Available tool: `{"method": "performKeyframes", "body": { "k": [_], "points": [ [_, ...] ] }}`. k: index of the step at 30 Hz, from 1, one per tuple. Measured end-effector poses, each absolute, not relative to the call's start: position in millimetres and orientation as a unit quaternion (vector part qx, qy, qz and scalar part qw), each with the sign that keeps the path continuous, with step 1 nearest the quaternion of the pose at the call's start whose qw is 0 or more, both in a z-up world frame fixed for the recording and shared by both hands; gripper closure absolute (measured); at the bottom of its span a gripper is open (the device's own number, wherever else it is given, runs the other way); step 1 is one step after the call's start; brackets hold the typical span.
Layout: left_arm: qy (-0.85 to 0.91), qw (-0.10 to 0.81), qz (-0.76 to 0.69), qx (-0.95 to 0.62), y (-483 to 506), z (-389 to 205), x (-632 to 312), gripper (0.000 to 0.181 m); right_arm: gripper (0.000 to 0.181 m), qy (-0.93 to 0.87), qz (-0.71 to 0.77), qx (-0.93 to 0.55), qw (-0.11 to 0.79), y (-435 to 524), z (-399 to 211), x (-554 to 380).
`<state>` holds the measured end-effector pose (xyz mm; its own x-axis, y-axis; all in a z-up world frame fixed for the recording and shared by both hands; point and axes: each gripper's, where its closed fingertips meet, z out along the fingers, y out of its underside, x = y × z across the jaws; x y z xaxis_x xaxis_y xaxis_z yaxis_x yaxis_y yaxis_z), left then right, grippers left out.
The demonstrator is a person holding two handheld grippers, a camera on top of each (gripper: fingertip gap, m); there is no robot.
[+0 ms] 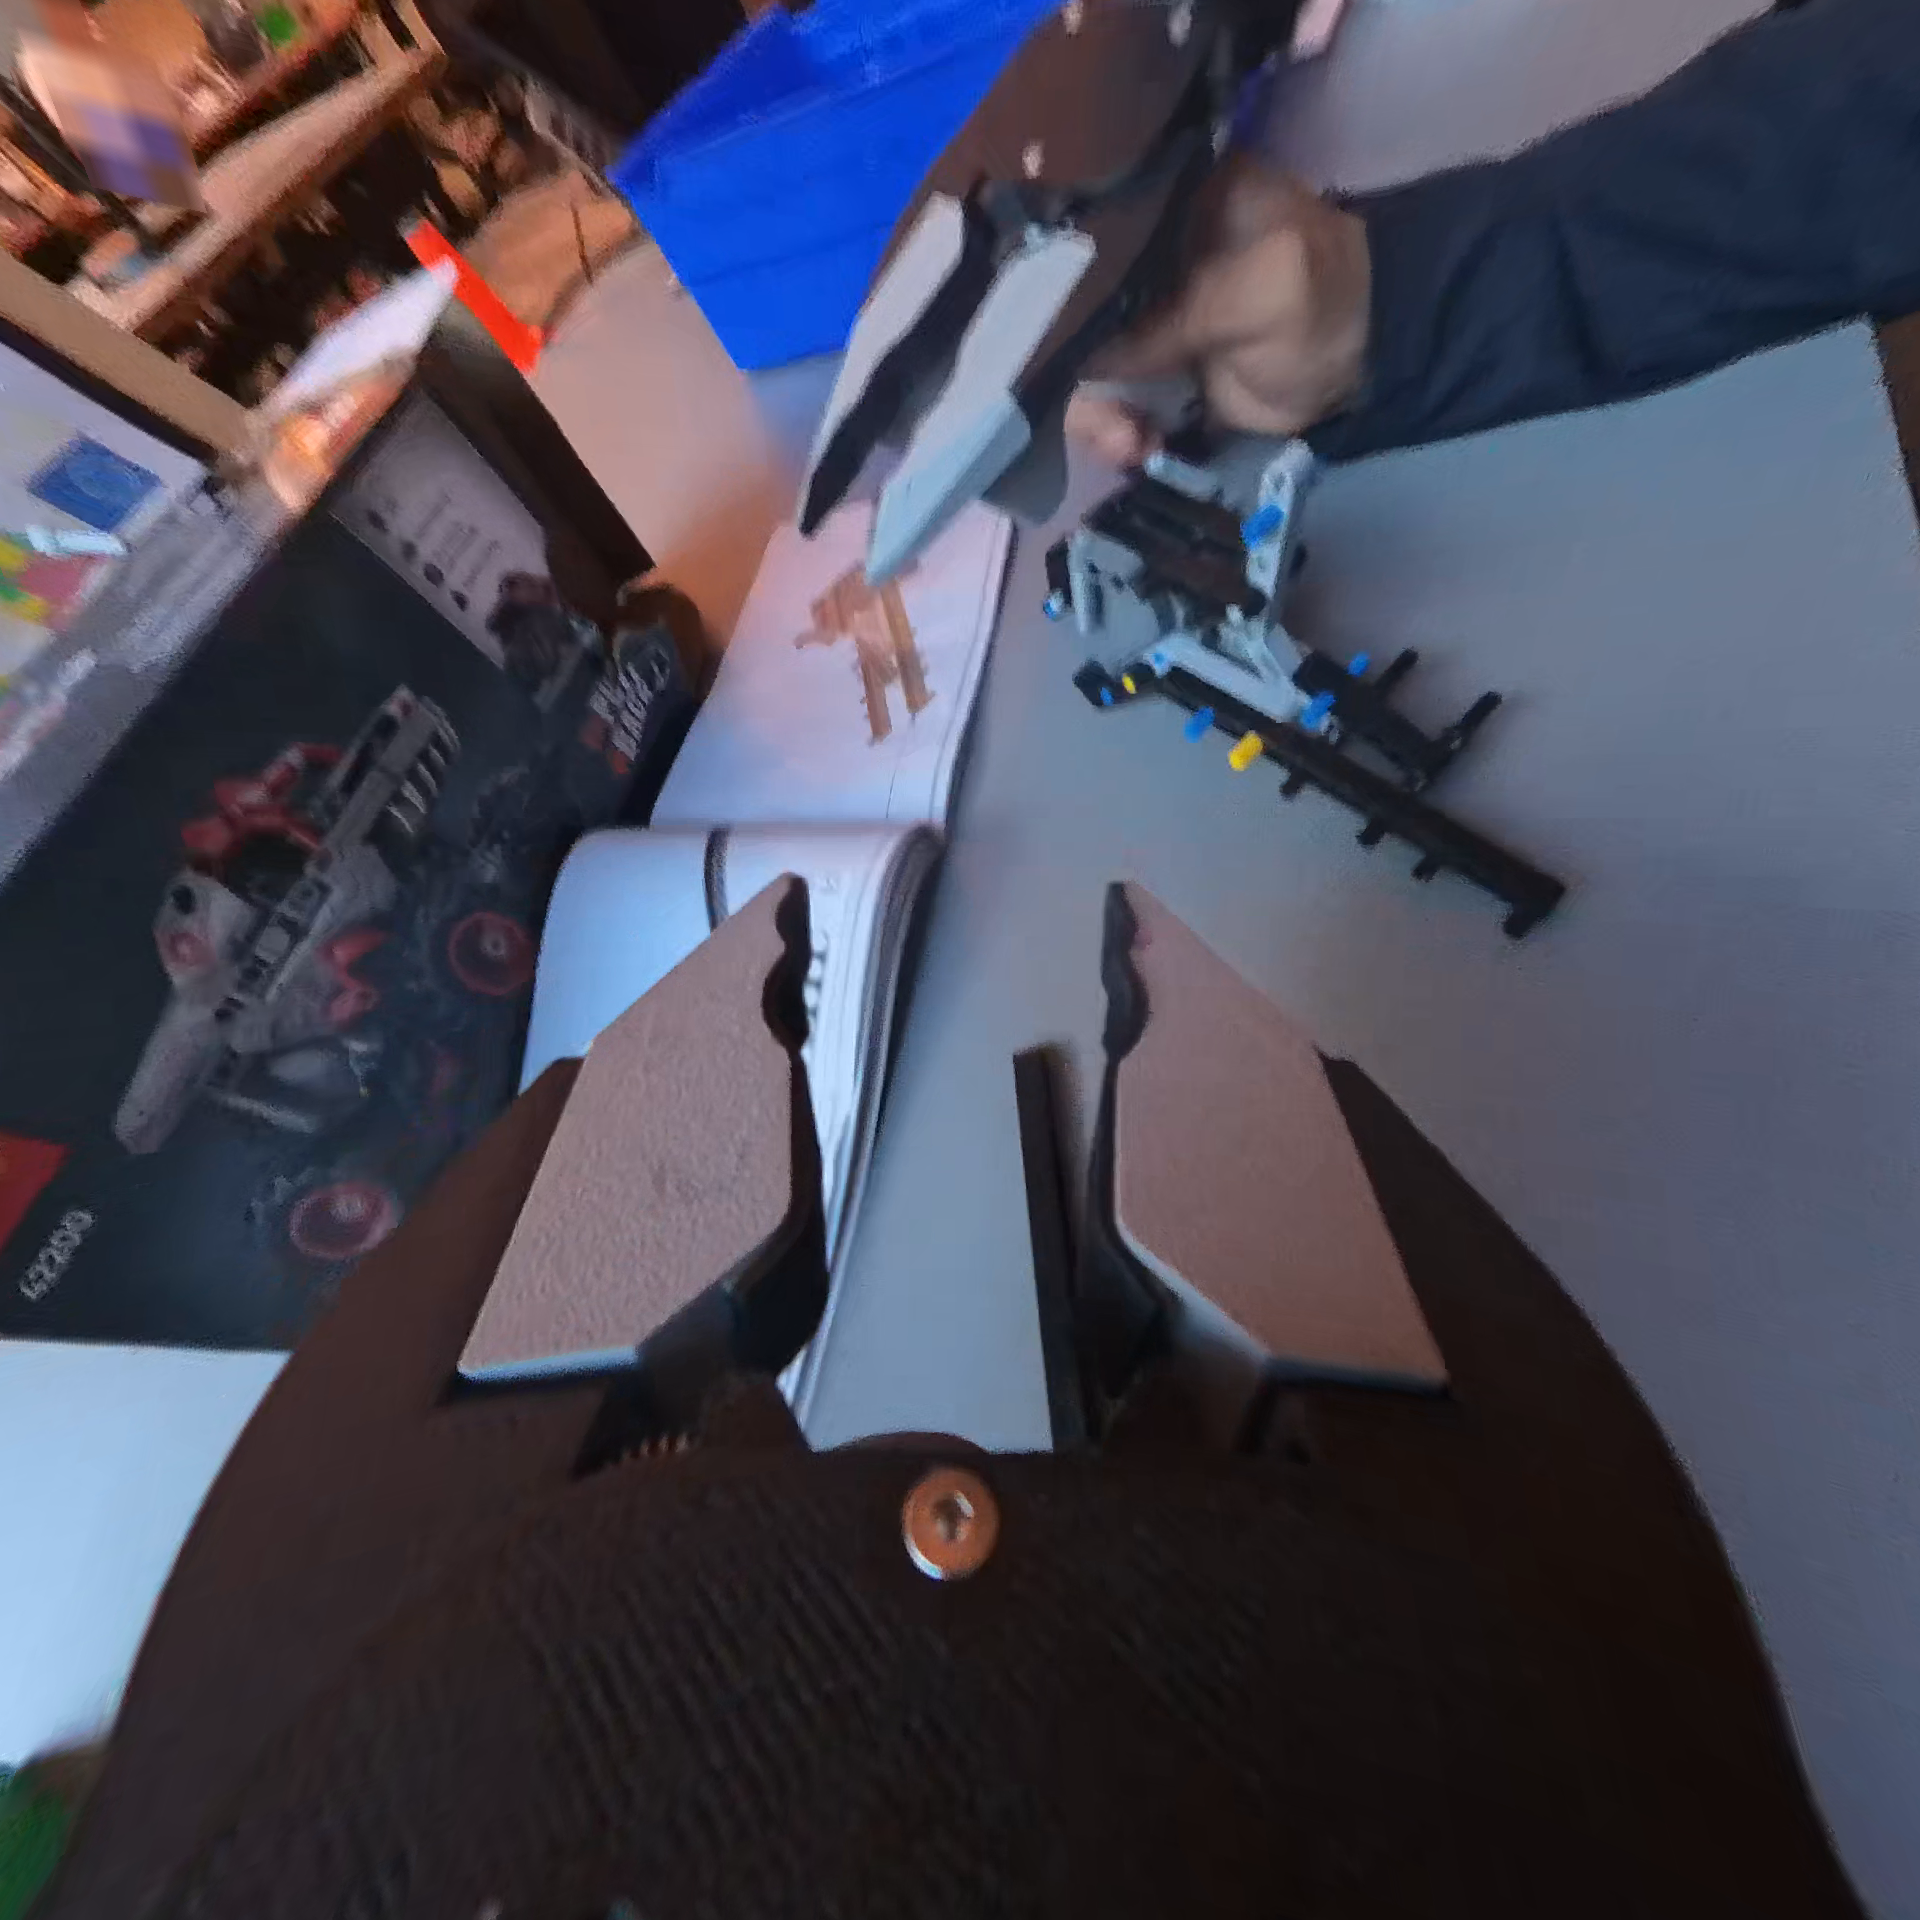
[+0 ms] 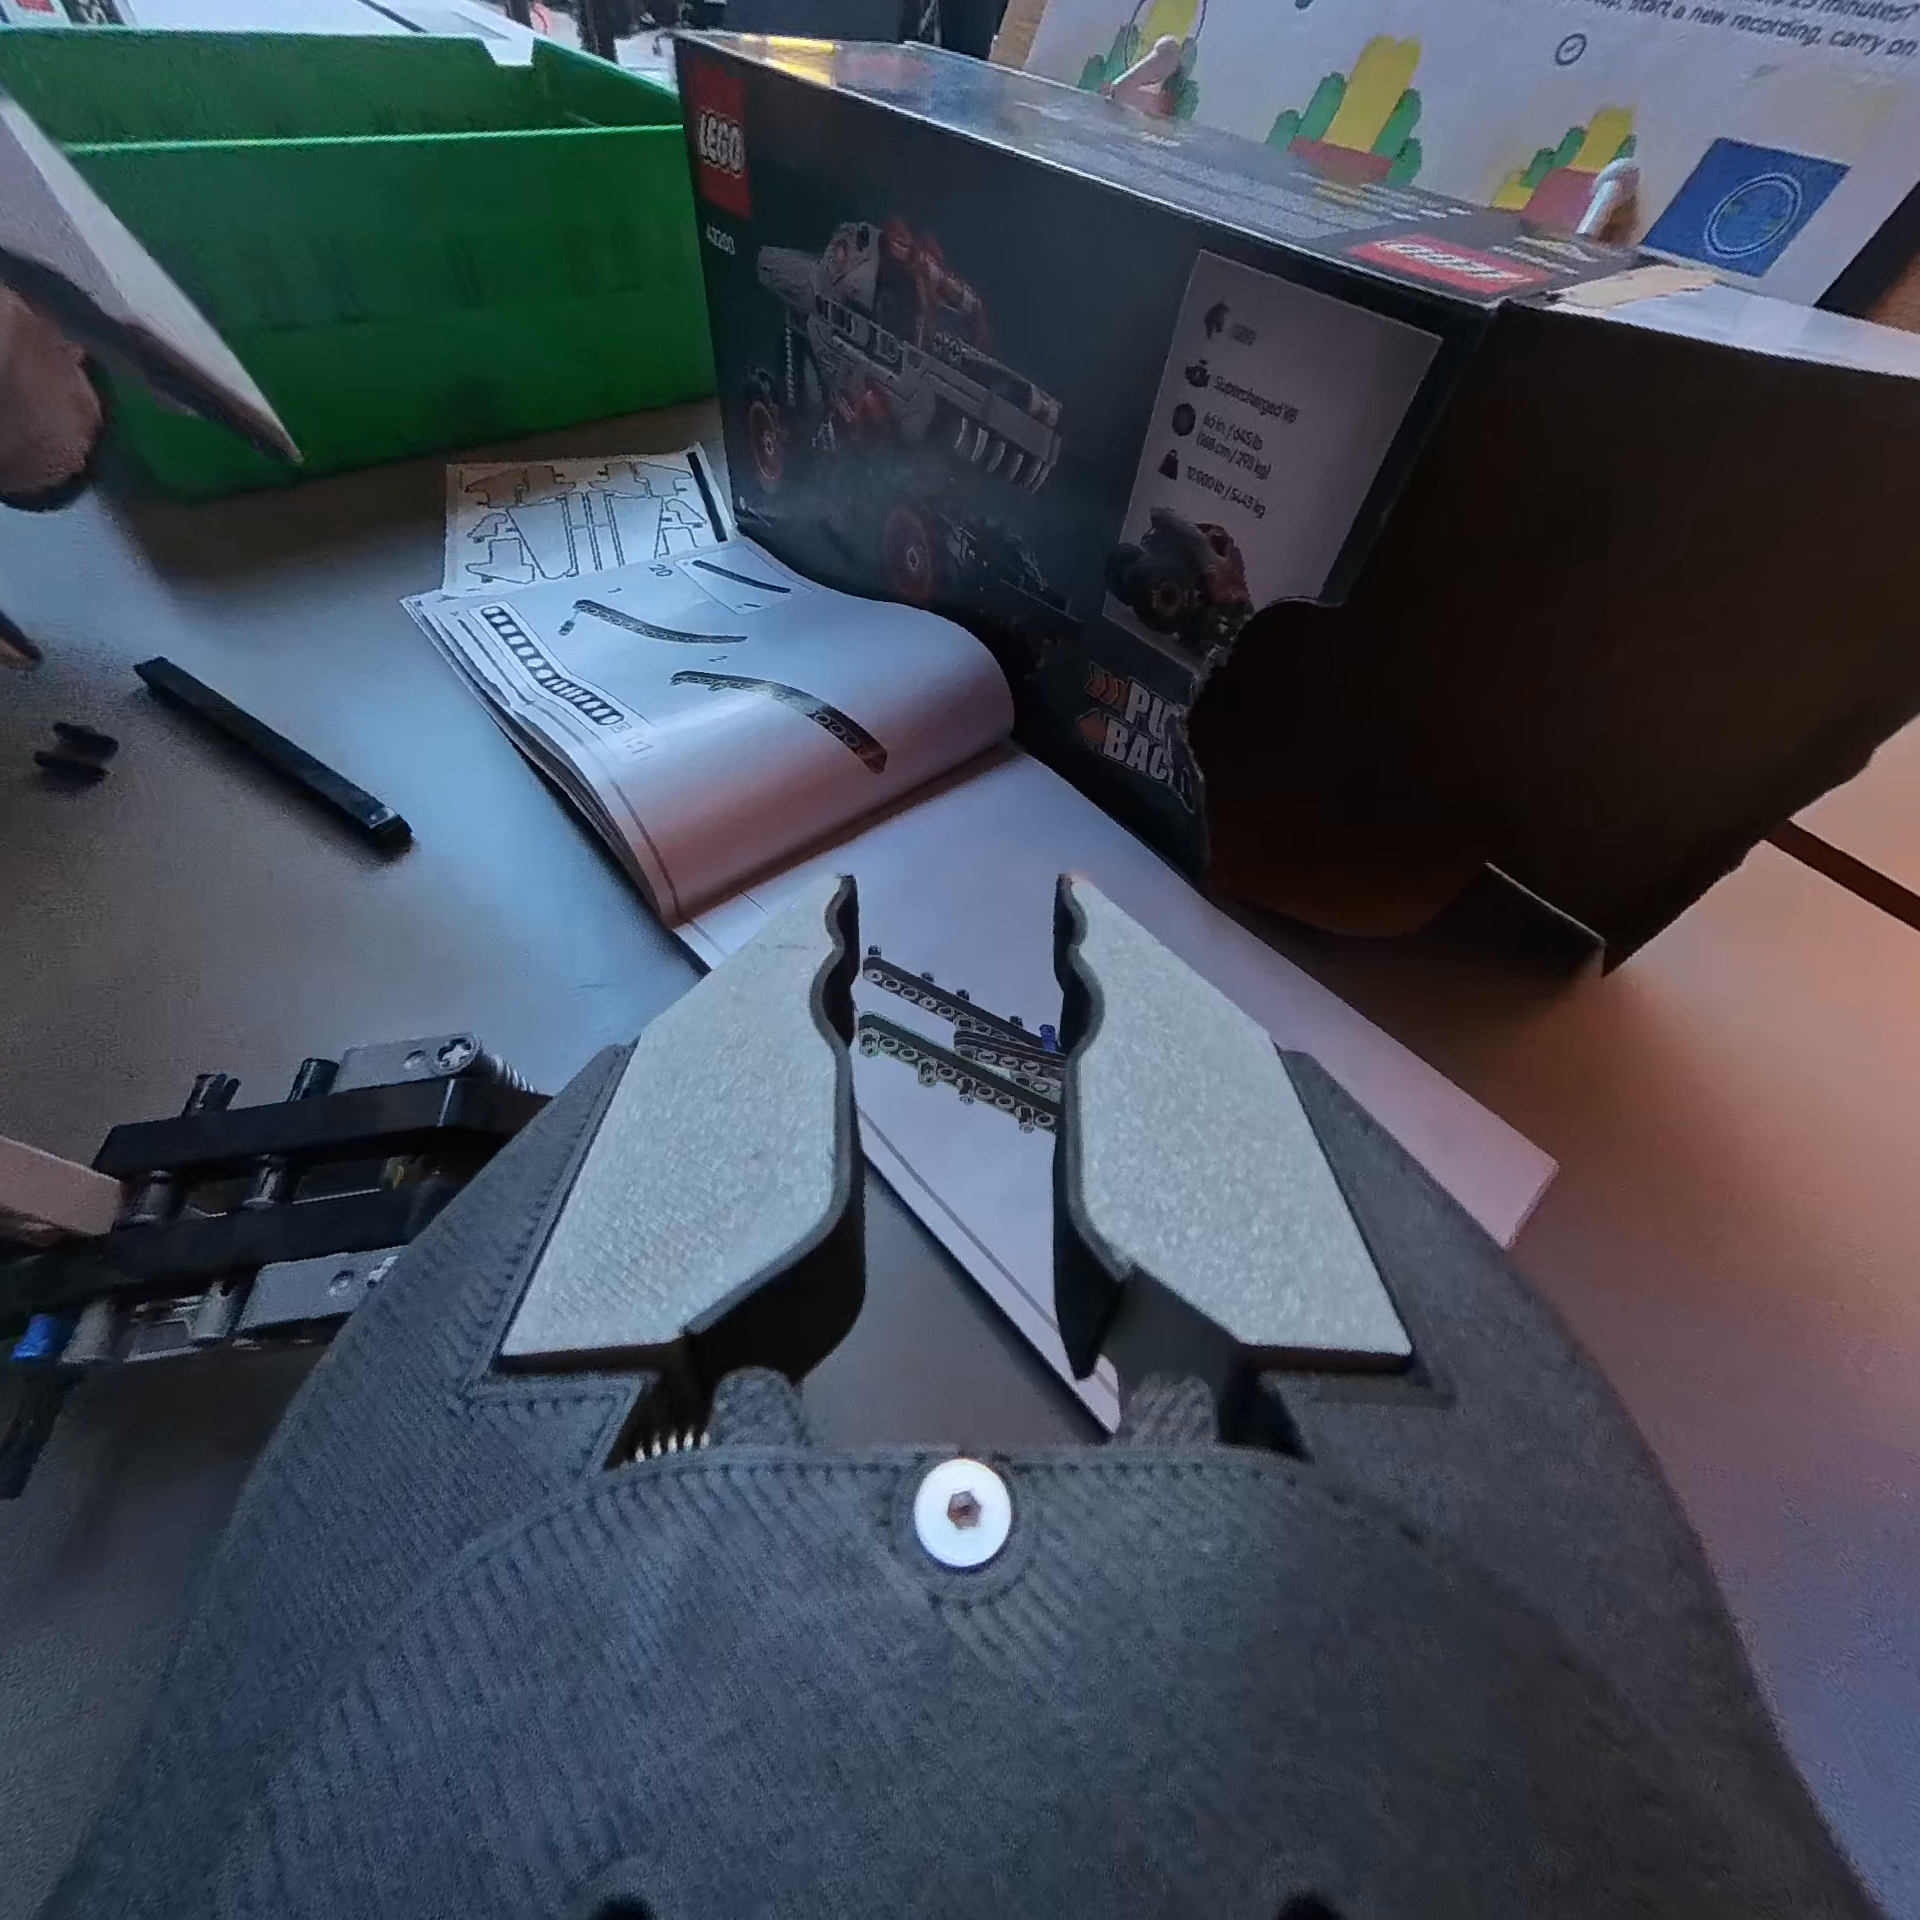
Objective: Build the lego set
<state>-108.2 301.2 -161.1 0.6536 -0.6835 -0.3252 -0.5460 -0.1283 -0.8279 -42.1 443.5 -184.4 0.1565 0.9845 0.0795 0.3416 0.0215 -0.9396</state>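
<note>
Left view: my left claw (image 1: 956, 935) hangs wide and empty over the tabletop (image 1: 1558, 1143), a loose black beam (image 1: 1044, 1226) just beside its right finger. The chassis (image 1: 1226, 623) lies well ahead, past the manual (image 1: 831, 727), near the right claw (image 1: 894, 488). I'd check the page first, then pick the beam up squarely.

Right view: my right claw (image 2: 956, 914) is half open, empty, over the manual (image 2: 748, 717) — the chassis (image 2: 260, 1174) sits just left of it, the beam (image 2: 270, 748) farther off.

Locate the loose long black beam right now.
In the right wrist view, the long black beam lies flat on the grey table at left, just left of the open instruction booklet, with two small black pins further left.
</note>
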Motion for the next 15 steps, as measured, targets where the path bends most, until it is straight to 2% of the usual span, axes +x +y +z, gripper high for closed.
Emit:
{"method": "performKeyframes", "body": {
  "k": [4,10,15],
  "points": [
    [0.392,0.522,-0.056,-0.755,298.7,-173.2,-121.6,0.136,0.146,-0.537,0.368,-0.610,0.452,446.0,-182.5,-41.4],
    [0.356,0.520,-0.077,-0.773,304.9,-172.3,-133.5,0.136,0.145,-0.548,0.371,-0.609,0.437,441.8,-186.2,-39.5],
    [0.319,0.562,-0.051,-0.761,312.2,-154.5,-150.9,0.139,0.147,-0.554,0.378,-0.606,0.427,436.4,-187.3,-40.7]
  ]
}}
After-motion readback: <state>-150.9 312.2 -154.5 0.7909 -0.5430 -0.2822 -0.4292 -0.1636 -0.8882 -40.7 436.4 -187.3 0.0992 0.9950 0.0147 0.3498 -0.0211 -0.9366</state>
